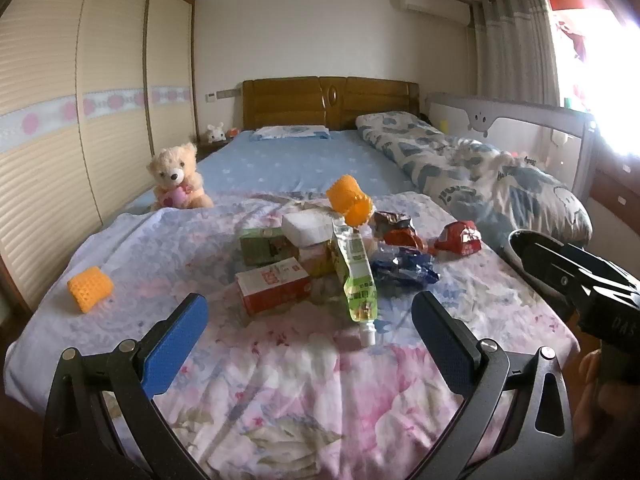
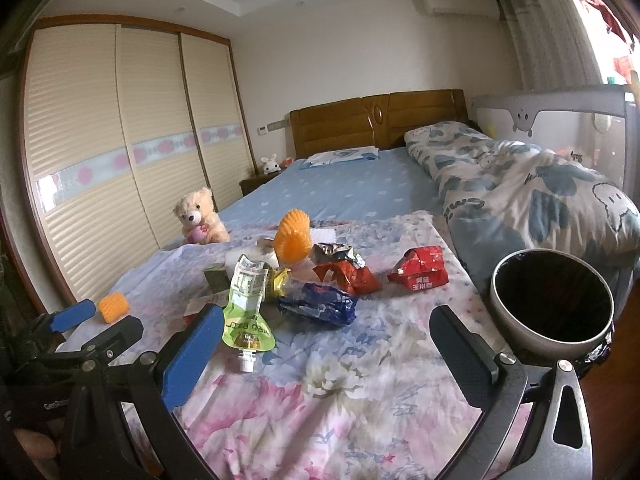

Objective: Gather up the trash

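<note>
Left gripper (image 1: 310, 320): jaws spread wide, holding nothing, low over the floral sheet (image 1: 304, 384).
Right gripper (image 2: 326, 332): likewise spread and empty, just short of the pile.
Pouch (image 1: 357, 276): nearest piece of trash, lying flat with its white spout toward the grippers. Looks drained, so probably light, limp and slick; the stiff spout neck or the flat body pinched across its width seems the surest hold.
Red carton (image 1: 273, 286): beside the pouch; likely light, stiff, crushable. Grip across its narrow sides.
Blue wrapper (image 2: 318, 304): crumpled film, probably weightless and springy; pinch a bunched fold.
Red wrappers (image 2: 418, 272): further back, same handling.
Orange foam net (image 2: 294, 238): soft, squashy, at the pile's far edge; a second lies apart to the left.
Bin (image 2: 554, 300): at the bed's right edge, dark liner; inside too dark to tell contents.
Teddy (image 1: 178, 178): beyond, not trash.
</note>
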